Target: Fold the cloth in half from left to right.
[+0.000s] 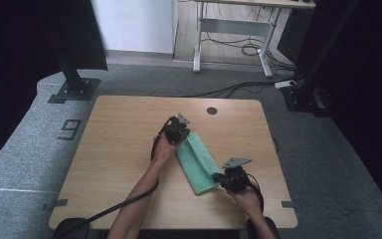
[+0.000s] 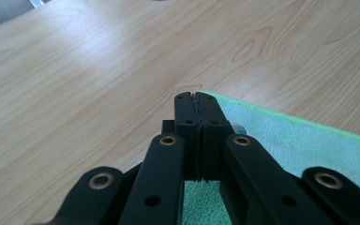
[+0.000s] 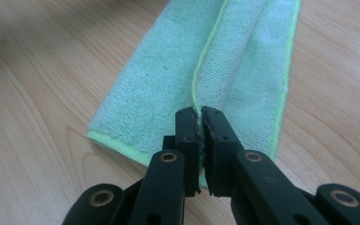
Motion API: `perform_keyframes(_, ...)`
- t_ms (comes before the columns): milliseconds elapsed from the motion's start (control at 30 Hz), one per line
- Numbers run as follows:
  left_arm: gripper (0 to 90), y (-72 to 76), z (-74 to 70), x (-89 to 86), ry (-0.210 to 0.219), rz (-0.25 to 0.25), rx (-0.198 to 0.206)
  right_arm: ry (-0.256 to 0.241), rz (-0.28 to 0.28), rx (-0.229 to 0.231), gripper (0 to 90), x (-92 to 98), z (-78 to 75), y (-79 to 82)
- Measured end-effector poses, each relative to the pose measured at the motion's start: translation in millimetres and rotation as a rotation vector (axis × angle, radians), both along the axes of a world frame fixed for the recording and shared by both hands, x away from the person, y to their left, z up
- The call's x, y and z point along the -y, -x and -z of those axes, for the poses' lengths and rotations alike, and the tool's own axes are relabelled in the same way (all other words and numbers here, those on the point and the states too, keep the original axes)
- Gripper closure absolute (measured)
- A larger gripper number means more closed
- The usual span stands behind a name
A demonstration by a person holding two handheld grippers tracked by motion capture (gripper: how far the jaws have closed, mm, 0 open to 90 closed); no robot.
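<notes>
Fuzzy terry cloth (image 3: 164, 93), smooth wood table (image 1: 124, 144)

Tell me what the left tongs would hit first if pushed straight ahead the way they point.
Probably nothing soon: past the left tongs, shut at the green towel corner, only bare table lies ahead, though depth is unclear.

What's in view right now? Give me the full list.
cloth: one, green, folded into a strip, mid-table between the grippers
table: one, light wood, centre, with a dark round hole near its far edge
desk: one, grey-legged, far back, cables on the floor under it
stands: two, black, at the table's far left and far right
floor number: one, dark 9, left of the table
left gripper: one, black, shut at the cloth's far end
right gripper: one, black, shut on the cloth's folded edge at the near end
</notes>
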State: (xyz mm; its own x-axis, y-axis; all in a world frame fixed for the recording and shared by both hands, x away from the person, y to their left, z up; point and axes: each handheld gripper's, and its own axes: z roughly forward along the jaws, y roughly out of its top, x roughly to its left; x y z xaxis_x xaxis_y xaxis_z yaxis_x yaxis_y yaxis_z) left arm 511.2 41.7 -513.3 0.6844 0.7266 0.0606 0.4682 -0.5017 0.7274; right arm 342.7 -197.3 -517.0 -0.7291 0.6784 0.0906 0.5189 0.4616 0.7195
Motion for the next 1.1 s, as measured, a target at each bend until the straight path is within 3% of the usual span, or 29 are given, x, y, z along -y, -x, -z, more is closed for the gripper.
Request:
perform_keyframes(233,83.8,-1.6,4.9,0.3,-0.001,0.001,-0.012,0.025,0.002,-0.012,83.0,0.4,5.6,-1.8)
perform_keyframes(333,67.2,-1.3,4.0,0.9,0.011,-0.003,-0.003,0.033,0.01,-0.013,79.7,2.0,6.1,-1.9)
perform_keyframes(567,37.8,-0.1,-4.8,-4.9,0.037,-0.047,0.032,0.025,0.056,0.009,62.7,10.7,3.9,-3.1)
perform_keyframes(667,28.7,-0.1,-8.6,-10.2,0.061,-0.072,0.035,0.016,0.076,0.016,59.8,15.7,2.0,-4.6)
perform_keyframes(733,26.8,0.3,-10.7,-14.7,0.082,-0.079,0.025,0.015,0.092,0.019,58.7,18.5,1.4,-5.8)
perform_keyframes(900,24.1,5.9,-9.8,-21.0,0.081,-0.067,0.016,0.032,0.115,0.02,53.2,23.5,3.2,-11.1)
perform_keyframes(1100,17.9,18.5,-1.8,-24.2,0.054,-0.043,-0.005,0.099,0.116,-0.001,49.9,26.1,11.4,-18.1)
